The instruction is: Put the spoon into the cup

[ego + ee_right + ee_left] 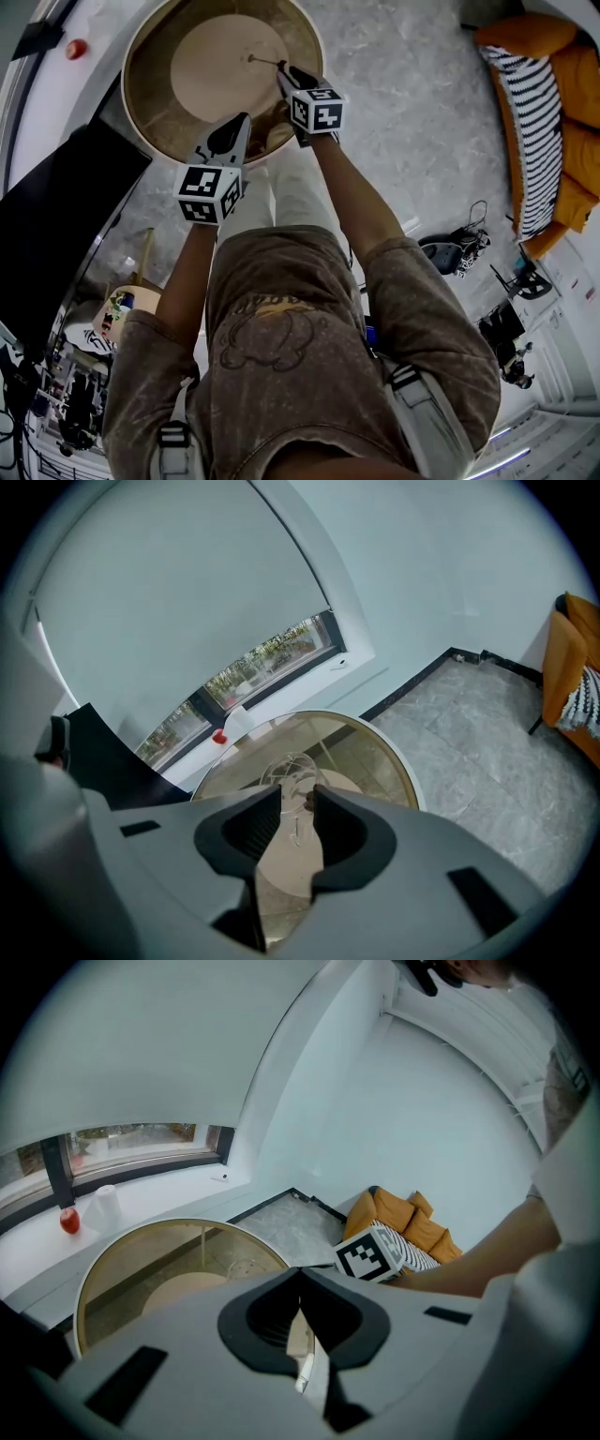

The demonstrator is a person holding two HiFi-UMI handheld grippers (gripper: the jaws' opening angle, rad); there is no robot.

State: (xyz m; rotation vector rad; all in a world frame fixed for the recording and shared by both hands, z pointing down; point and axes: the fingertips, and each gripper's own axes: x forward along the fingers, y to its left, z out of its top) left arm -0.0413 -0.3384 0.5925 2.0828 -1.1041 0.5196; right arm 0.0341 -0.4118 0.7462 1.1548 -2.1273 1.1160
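A clear glass cup (289, 767) stands on the round glass table (141, 112); in the right gripper view it shows just beyond my jaws. A thin metal spoon (264, 62) shows in the head view as a fine line running from the cup's spot toward my right gripper (286, 75). That gripper hovers over the table's near right part, open by a narrow gap, with nothing seen clamped. Whether the spoon touches its tips I cannot tell. My left gripper (234, 131) hangs at the table's near rim, jaws shut and empty.
The table has a brass rim and a lower round shelf (225, 66). A red object (77, 49) and a white cup (103, 1206) sit on the window ledge. A black panel (56, 216) lies left; an orange sofa with a striped cushion (539, 112) is right.
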